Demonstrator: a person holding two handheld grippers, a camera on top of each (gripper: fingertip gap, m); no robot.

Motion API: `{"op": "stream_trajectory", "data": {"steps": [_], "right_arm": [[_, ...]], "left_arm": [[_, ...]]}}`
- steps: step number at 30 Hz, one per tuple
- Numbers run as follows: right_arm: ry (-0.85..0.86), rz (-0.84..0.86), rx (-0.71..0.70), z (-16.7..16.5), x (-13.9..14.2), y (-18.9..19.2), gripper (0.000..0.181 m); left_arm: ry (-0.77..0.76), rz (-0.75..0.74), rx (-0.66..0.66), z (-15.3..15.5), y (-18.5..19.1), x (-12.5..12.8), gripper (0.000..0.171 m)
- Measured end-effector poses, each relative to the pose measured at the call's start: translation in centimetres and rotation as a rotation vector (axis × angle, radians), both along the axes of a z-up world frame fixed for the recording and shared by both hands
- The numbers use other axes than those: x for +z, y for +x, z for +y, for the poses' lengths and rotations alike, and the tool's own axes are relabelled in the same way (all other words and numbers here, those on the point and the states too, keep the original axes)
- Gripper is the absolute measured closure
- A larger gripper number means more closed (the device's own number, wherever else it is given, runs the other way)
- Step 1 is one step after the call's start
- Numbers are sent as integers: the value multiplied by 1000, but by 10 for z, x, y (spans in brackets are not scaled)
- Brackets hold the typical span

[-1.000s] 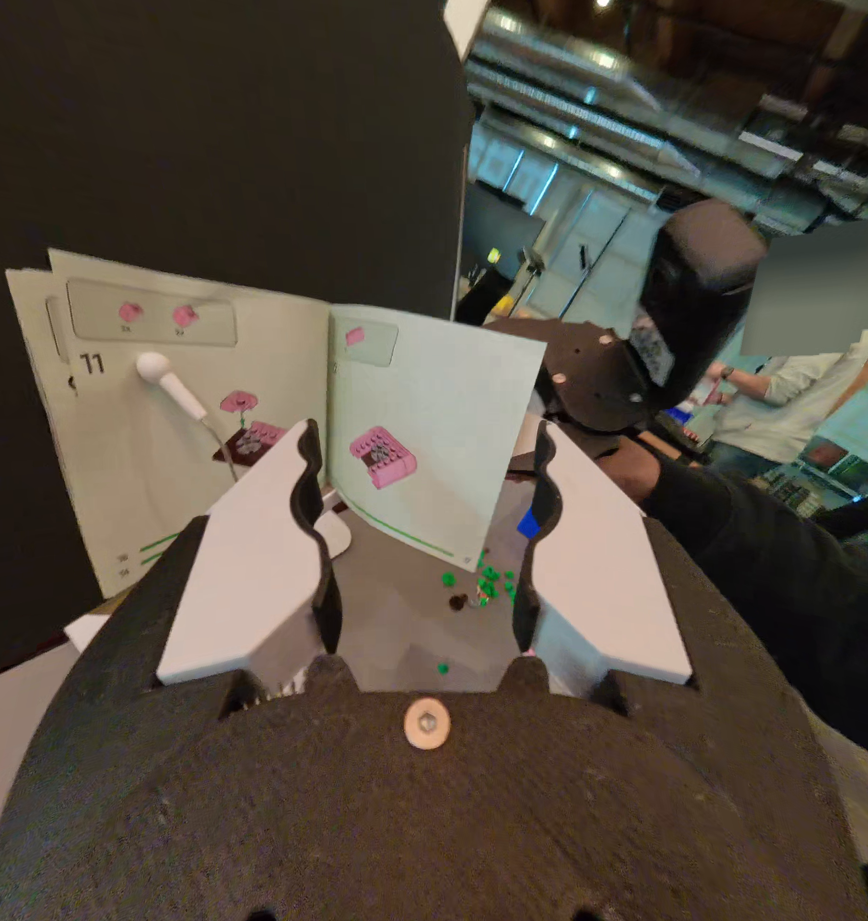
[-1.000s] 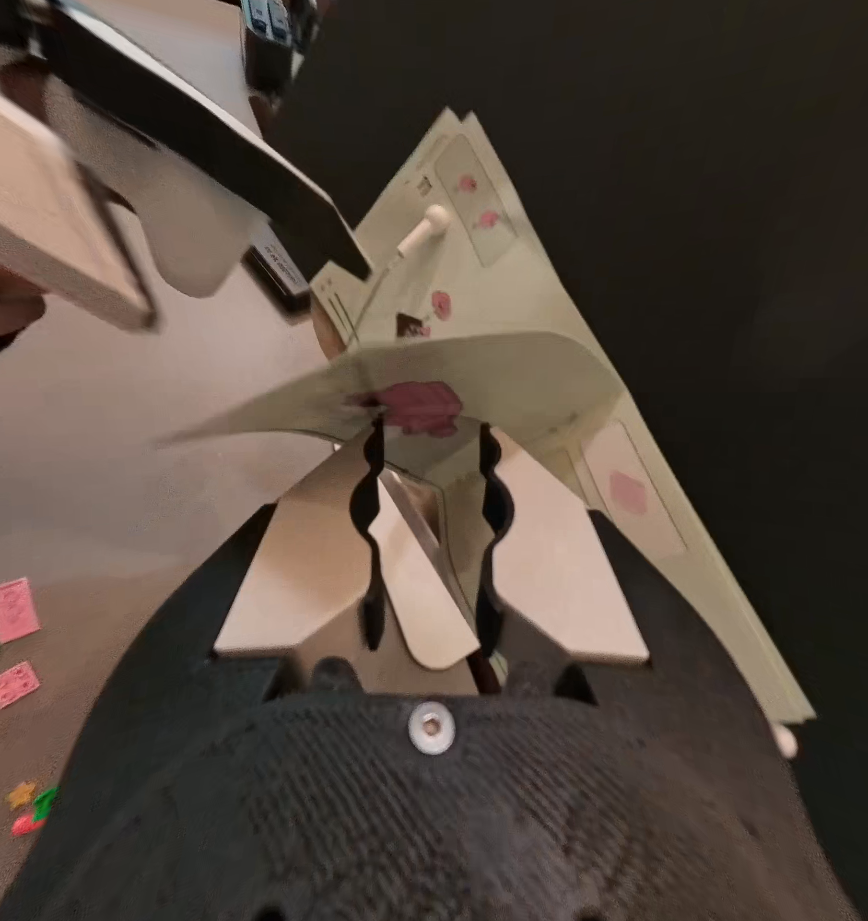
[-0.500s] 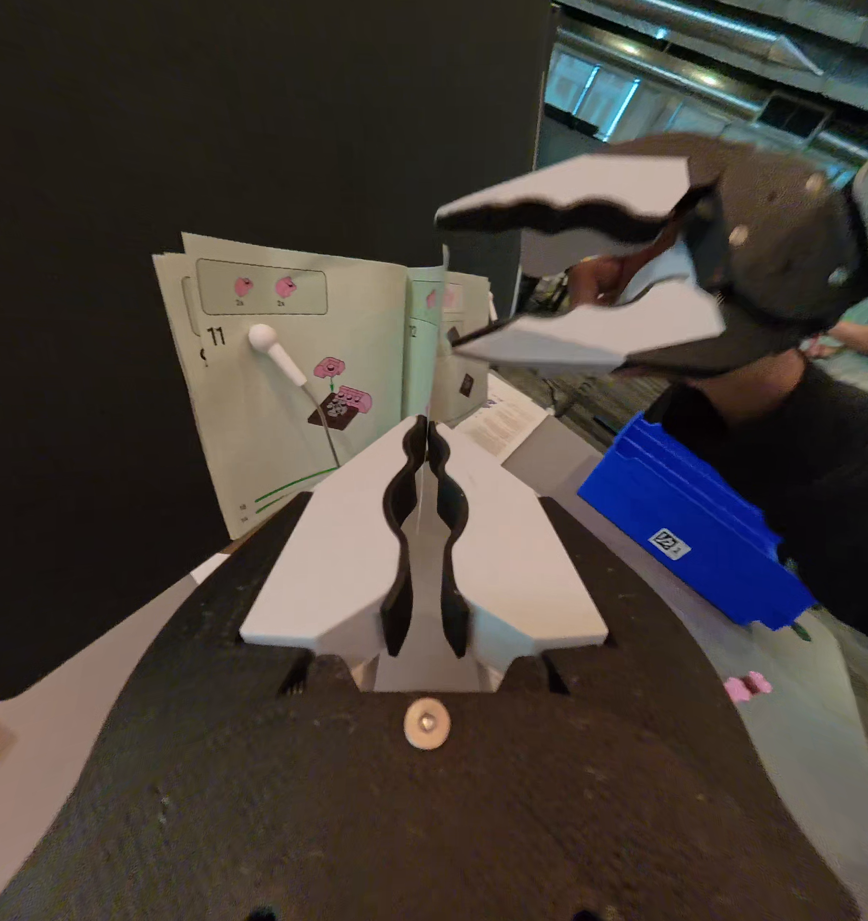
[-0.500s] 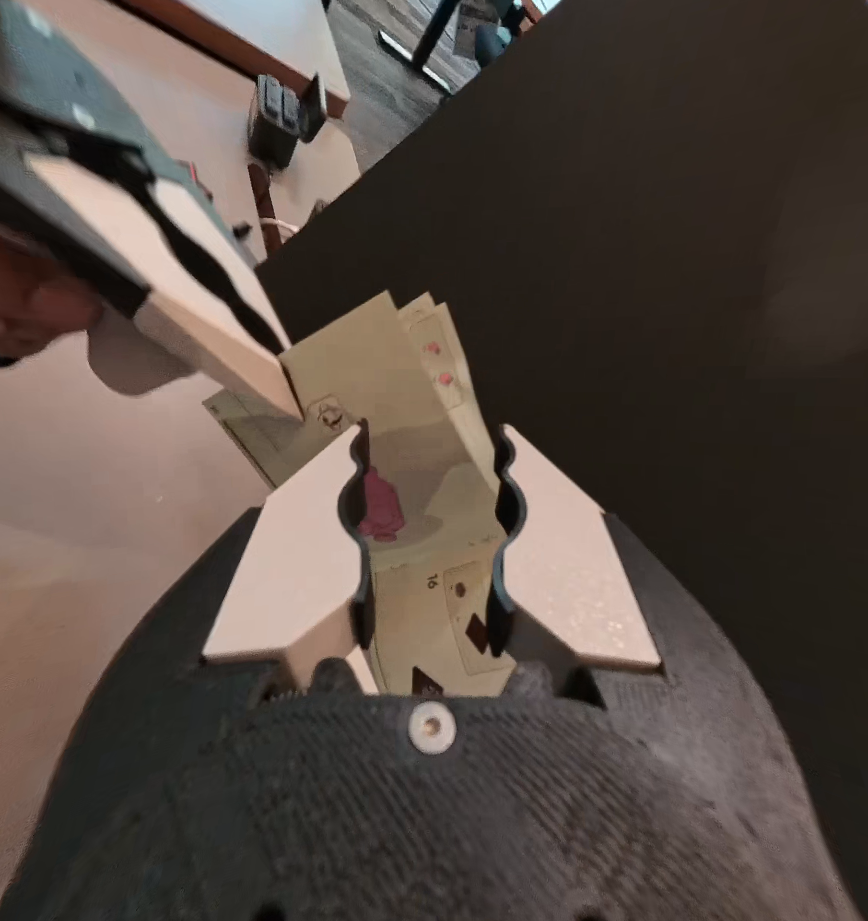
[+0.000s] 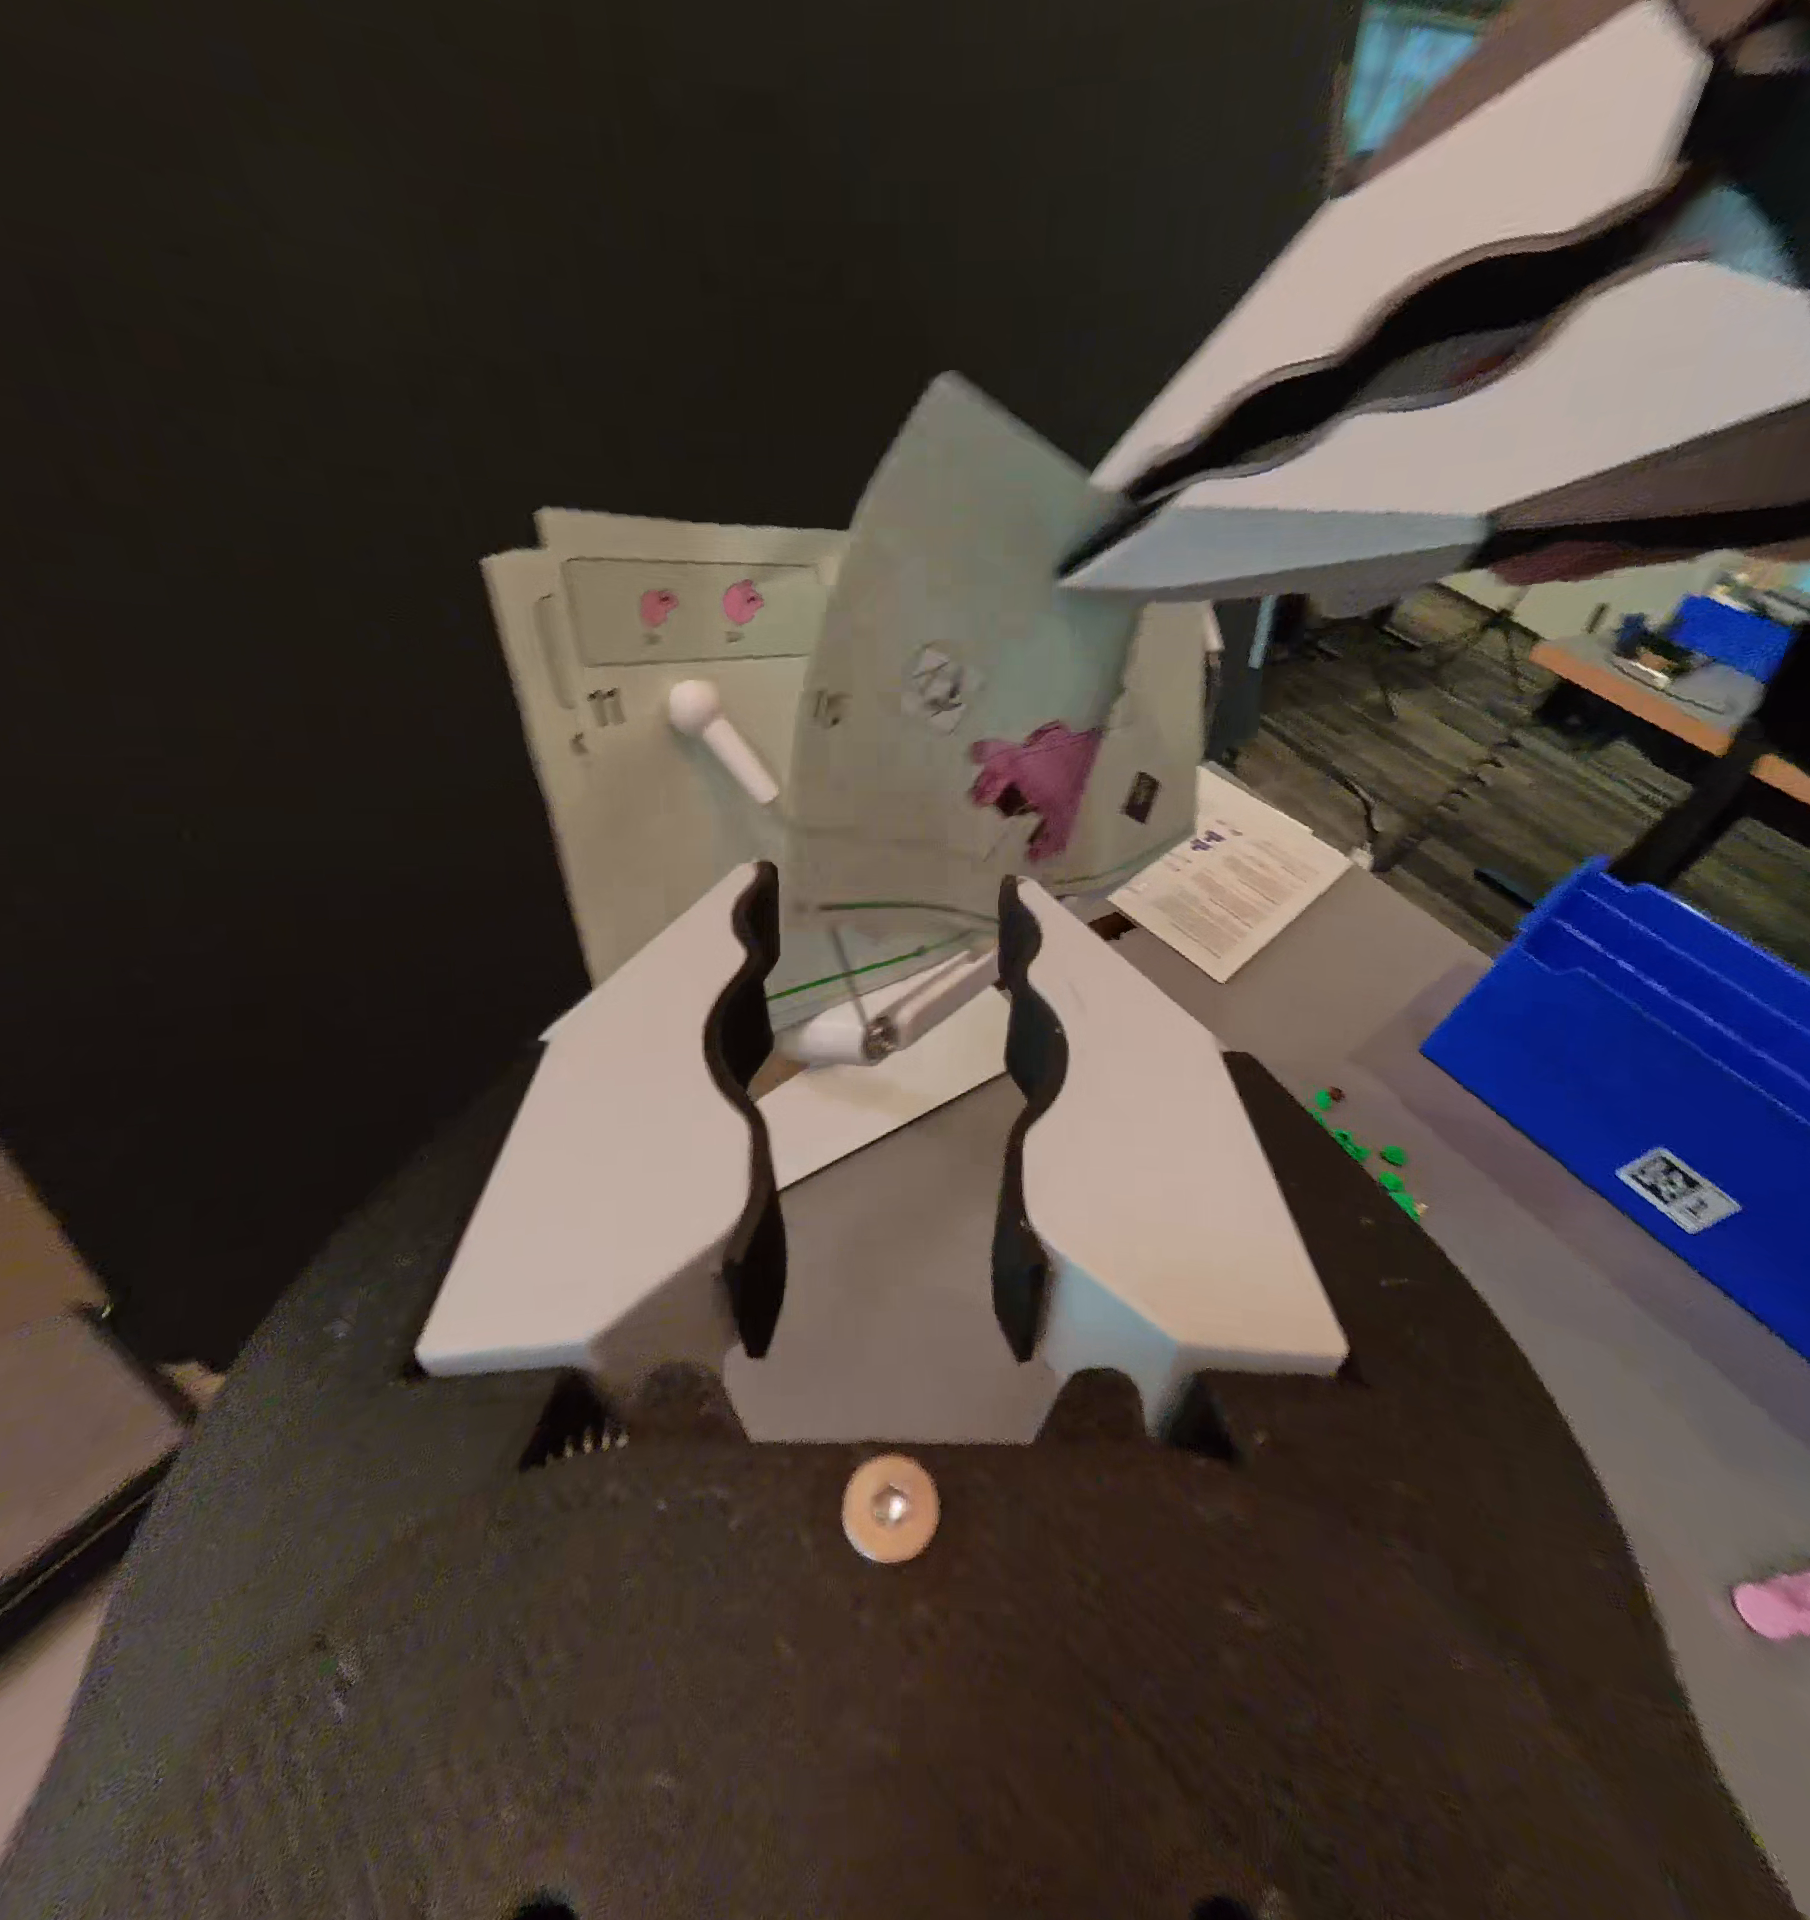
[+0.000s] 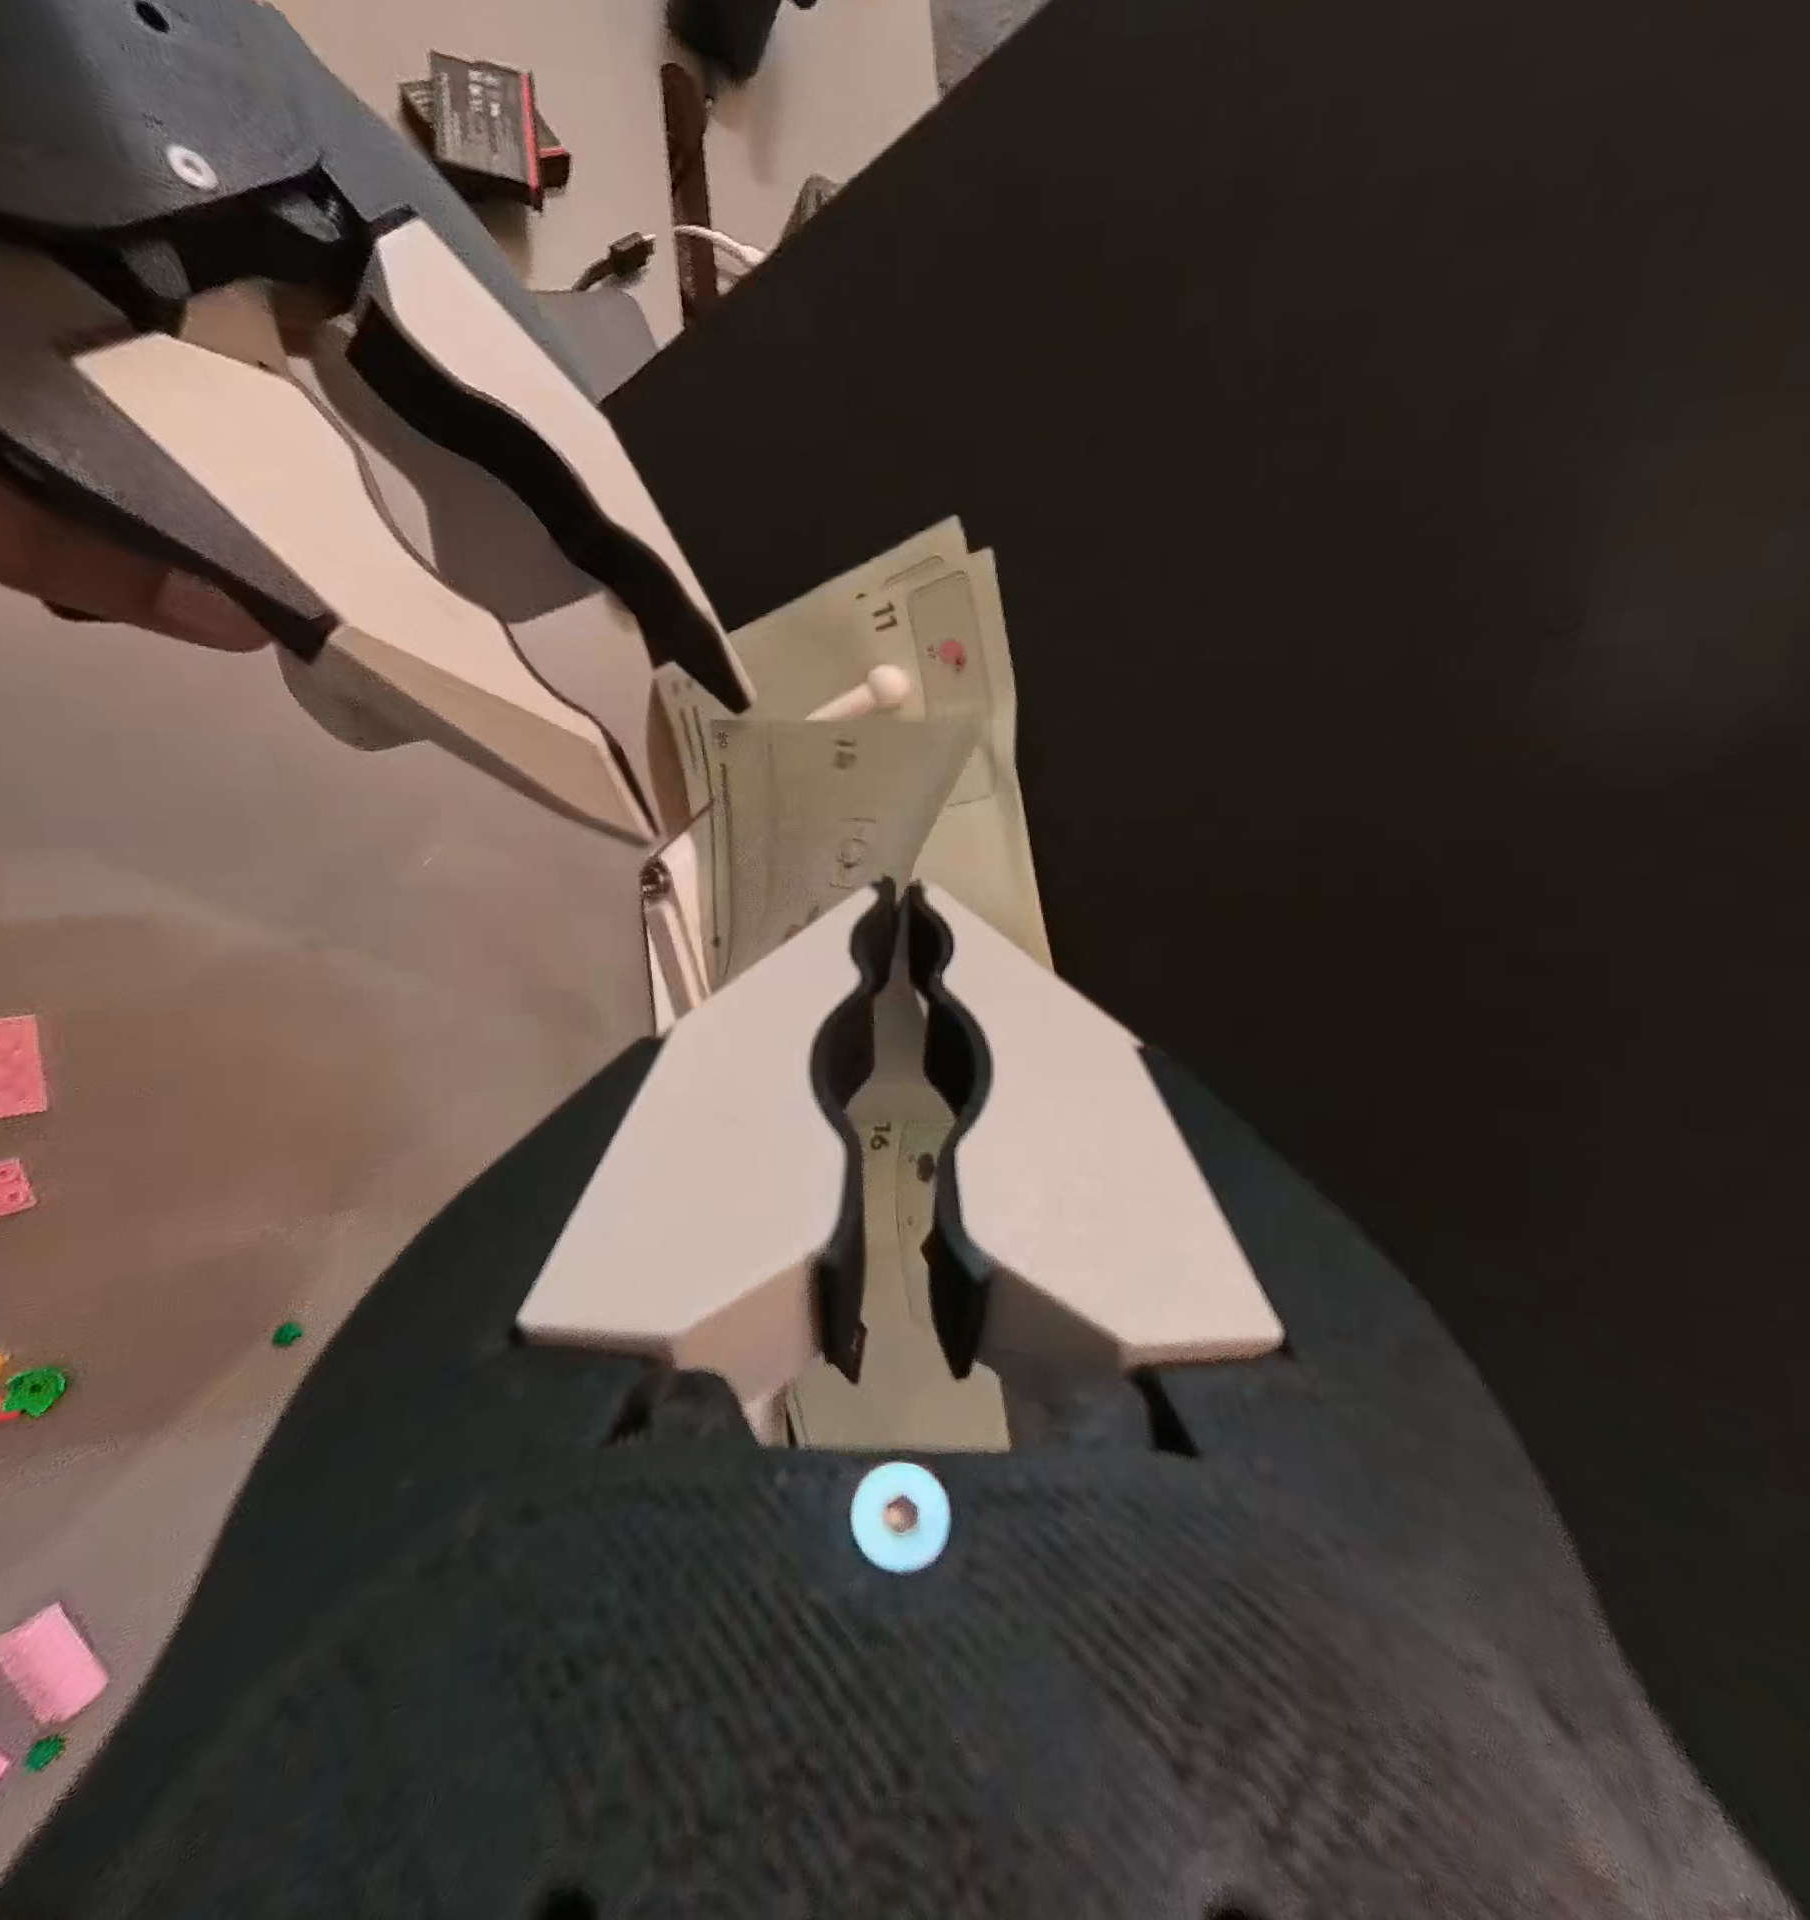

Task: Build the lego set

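At the stand-mounted instruction booklet (image 5: pixel 672 727), the right hand-held gripper (image 6: pixel 899 896) is clenched on a page, the left hand-held gripper (image 5: pixel 885 914) is released; pink bricks (image 6: pixel 5 1067) lie loose on the counter (image 6: pixel 257 1039), so assembly appears largely outstanding.

At frame centre the left gripper (image 5: pixel 885 904) stood with its jaws apart, empty. Behind it the instruction booklet (image 5: pixel 672 748) stood upright; the right gripper (image 5: pixel 1088 520), upper right, pinched a curled page (image 5: pixel 942 686).
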State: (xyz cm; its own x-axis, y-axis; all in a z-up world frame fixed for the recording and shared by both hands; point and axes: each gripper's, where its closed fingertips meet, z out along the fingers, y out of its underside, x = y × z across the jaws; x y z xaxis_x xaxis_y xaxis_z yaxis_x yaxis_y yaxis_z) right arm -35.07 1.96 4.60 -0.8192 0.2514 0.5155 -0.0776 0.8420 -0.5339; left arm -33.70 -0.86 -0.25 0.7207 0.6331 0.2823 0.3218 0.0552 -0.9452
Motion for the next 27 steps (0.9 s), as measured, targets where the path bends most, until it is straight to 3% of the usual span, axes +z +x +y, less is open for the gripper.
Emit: {"op": "stream_trajectory", "data": {"steps": [9, 11, 12, 14, 27], "right_arm": [[-89, 55, -60, 30, 10, -6, 181], [-125, 53, -65, 33, 11, -5, 181], [-137, 51, -65, 33, 10, -5, 181], [-149, 56, -62, 34, 8, -6, 181], [-56, 7, 23, 3, -15, -23, 180]], "left_arm": [[-53, -23, 136, 9, -17, -21, 132], [-65, -2, 159, 11, -19, -22, 141], [-74, 9, 158, 13, -19, -23, 157], [-84, 40, 194, 9, -21, -23, 170], [-137, 257, 288, 14, -21, -18, 171]]}}
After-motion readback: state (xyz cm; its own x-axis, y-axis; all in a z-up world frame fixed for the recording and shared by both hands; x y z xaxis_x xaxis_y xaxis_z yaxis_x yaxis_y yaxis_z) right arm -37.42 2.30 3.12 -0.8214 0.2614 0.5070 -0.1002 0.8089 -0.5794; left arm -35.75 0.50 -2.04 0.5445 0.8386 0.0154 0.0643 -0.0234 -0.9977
